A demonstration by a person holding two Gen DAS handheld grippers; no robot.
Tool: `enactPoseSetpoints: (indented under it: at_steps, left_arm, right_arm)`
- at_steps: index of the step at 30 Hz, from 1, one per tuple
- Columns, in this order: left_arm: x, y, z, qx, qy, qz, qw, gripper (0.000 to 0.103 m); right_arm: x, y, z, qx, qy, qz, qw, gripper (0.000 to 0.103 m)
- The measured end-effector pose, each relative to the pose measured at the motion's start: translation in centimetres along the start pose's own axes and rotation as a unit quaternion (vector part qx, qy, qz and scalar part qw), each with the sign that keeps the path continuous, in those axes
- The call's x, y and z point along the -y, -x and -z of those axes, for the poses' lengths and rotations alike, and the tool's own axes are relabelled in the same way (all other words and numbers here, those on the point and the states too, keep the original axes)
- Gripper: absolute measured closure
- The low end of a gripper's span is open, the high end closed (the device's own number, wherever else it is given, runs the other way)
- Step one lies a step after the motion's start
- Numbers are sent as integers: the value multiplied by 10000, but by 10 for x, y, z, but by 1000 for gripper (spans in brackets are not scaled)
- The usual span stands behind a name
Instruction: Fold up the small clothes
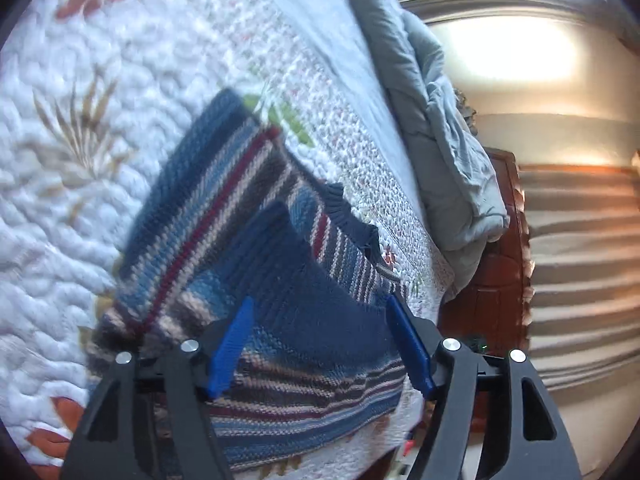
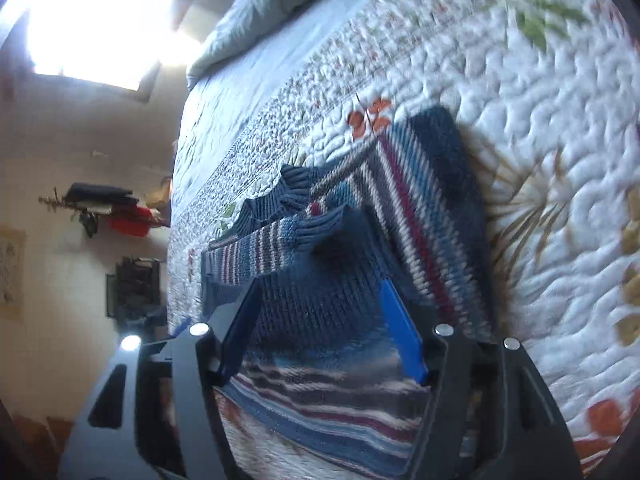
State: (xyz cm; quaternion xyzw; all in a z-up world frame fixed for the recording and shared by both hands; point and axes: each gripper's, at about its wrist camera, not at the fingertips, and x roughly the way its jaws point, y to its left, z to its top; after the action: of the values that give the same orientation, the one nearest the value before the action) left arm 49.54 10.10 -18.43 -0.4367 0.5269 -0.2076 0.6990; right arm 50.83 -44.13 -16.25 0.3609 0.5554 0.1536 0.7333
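Observation:
A small knitted sweater [image 1: 224, 216] in navy with blue, white and maroon stripes lies partly folded on the quilted bed. Its ribbed collar [image 1: 352, 216] points toward the far side, and a navy layer is doubled over the striped part. My left gripper [image 1: 320, 344] hovers low over the near navy fold, jaws apart, and its blue pads [image 1: 232, 344] press on nothing. In the right wrist view the same sweater [image 2: 400, 208] has a striped sleeve [image 2: 272, 248] folded across it. The right gripper [image 2: 320, 332] is open above the navy knit, which shows between its pads.
The bed carries a white quilt [image 1: 80, 200] with leaf and flower prints. A grey duvet [image 1: 452, 152] is bunched along the far edge, beside a wooden bed frame [image 1: 492, 280]. Clothes on a wall shelf [image 2: 116, 208] and a bright window [image 2: 100, 20] lie beyond.

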Motion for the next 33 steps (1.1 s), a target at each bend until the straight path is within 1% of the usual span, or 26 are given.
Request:
enactPoseSetpoints:
  at_steps: [1,2,4,6,8,9,12,16,18,19,20,21,22,23,24,26,29,33]
  left_arm:
    - [6,2,-1,11,-237,-115,9997,30]
    - [12,1,-4,-3,-544,-348,9979,29]
    - [18,-4,-9,-99,-892,-587,9942,27]
    - [25,-16,-15,-223,-1324,-880,9870,26]
    - [26,-31,-21,-493,-1620,-1017,9803,26]
    - [24,-39,-24,-598,-1675,-1107,9778,26]
    - [18,-59,-30,-890,-1814,-1332,9703,26]
    - [14,-74,-35,-1059,-1973,-1494,9631,26]
    - [16,-80,-36,-1124,-2093,-1536,9591,28]
    - [17,-81,-36,-1151,-2171,-1593,9562,32]
    - [20,-82,-34,-1183,-2292,-1682,9514,41]
    - [21,-83,-32,-1238,-2371,-1709,9483,69]
    - [23,-83,-29,-1290,-2449,-1782,9443,77]
    - [25,-83,-28,-1269,-2516,-1809,9423,79]
    - [26,-82,-26,-1281,-2576,-1811,9404,85]
    - [31,-82,-20,-1238,-2738,-1795,9367,89]
    - [35,-80,-16,-1145,-2882,-1575,9376,90]
    - [27,-84,-18,-1078,-2811,-1612,9399,90]
  right_arm:
    - [1,5,-1,36,76,19,10000,44]
    - [2,10,-4,56,182,63,9998,45]
    - [2,12,-6,-6,353,153,9993,50]
    - [2,7,-9,-137,586,349,9976,54]
    - [-1,-2,-11,-234,724,479,9959,55]
    - [0,-9,-13,-323,775,518,9951,56]
    - [1,-23,-20,-413,843,608,9937,56]
    - [2,-46,-28,-590,928,810,9906,56]
    - [-1,-53,-28,-711,1006,813,9890,56]
    - [-4,-55,-26,-781,1102,837,9873,56]
    - [-7,-56,-24,-808,1176,857,9860,57]
    - [-8,-55,-22,-830,1226,900,9849,61]
    - [-11,-53,-19,-856,1310,961,9830,63]
    - [-13,-50,-17,-851,1357,968,9823,63]
    - [-14,-46,-16,-828,1390,948,9823,64]
    - [-18,-41,-13,-804,1416,852,9830,65]
    - [-17,-37,-11,-819,1409,717,9840,65]
    - [-14,-46,-12,-836,1412,765,9835,66]
